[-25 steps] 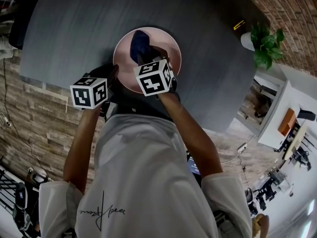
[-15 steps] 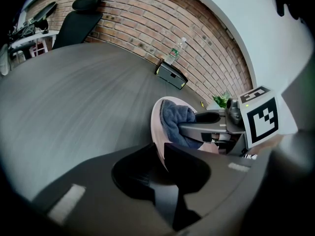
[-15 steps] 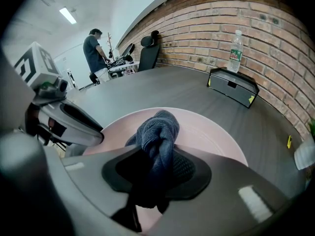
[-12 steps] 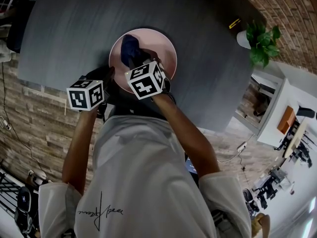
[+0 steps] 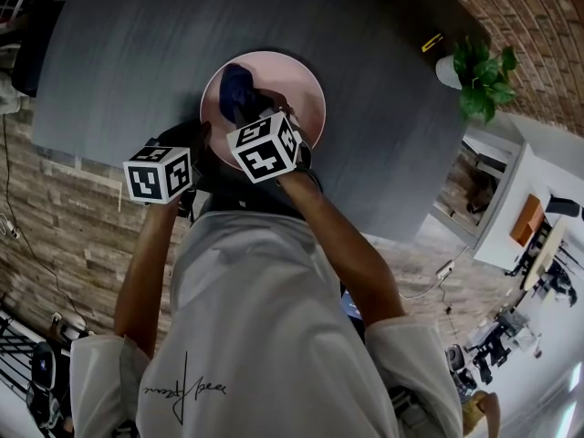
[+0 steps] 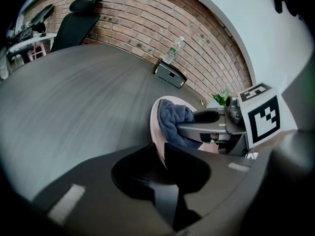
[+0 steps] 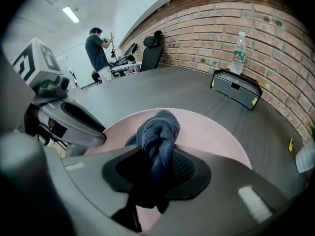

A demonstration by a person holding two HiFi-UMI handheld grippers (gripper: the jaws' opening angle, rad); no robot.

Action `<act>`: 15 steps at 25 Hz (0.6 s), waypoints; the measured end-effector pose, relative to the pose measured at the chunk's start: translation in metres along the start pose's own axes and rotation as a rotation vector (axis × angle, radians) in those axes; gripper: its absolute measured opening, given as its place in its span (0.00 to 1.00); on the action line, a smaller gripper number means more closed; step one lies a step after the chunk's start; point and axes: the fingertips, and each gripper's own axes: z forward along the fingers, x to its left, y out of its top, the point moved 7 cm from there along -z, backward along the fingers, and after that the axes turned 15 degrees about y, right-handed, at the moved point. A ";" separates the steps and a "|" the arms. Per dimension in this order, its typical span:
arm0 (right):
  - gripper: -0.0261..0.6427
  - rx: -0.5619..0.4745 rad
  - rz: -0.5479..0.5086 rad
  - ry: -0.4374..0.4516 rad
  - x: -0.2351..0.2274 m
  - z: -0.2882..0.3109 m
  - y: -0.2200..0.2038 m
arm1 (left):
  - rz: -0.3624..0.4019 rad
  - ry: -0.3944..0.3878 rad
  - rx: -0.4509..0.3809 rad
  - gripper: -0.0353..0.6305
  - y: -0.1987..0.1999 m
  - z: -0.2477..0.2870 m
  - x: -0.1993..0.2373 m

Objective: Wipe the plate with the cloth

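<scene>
A pink plate (image 5: 297,89) lies on the dark grey table (image 5: 137,53). My right gripper (image 5: 248,109) is shut on a bunched dark blue cloth (image 5: 237,88) and presses it onto the plate's left half. In the right gripper view the cloth (image 7: 157,132) runs up between the pads of that gripper (image 7: 155,168) over the plate (image 7: 216,132). My left gripper (image 5: 205,140) holds the near-left rim. In the left gripper view the plate's rim (image 6: 153,122) sits between the jaws of that gripper (image 6: 160,159), which have just been opening slightly but still pinch it.
At the table's far side, by the brick wall, stand a black box (image 7: 235,87) and a water bottle (image 7: 238,45). A potted plant (image 5: 484,80) sits to the right of the table. The table's near edge runs just under my grippers. A person (image 7: 96,45) stands far off.
The right gripper with the cloth has shifted slightly left and nearer across the plate and turned a little. The left gripper and the plate have stayed put.
</scene>
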 end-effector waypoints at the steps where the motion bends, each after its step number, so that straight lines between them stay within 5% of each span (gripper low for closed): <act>1: 0.23 -0.001 0.001 0.003 0.001 0.000 0.000 | 0.012 0.005 0.001 0.18 0.000 0.000 -0.001; 15: 0.23 -0.010 0.023 0.067 0.016 0.009 0.003 | -0.033 -0.016 0.012 0.17 0.001 0.002 0.002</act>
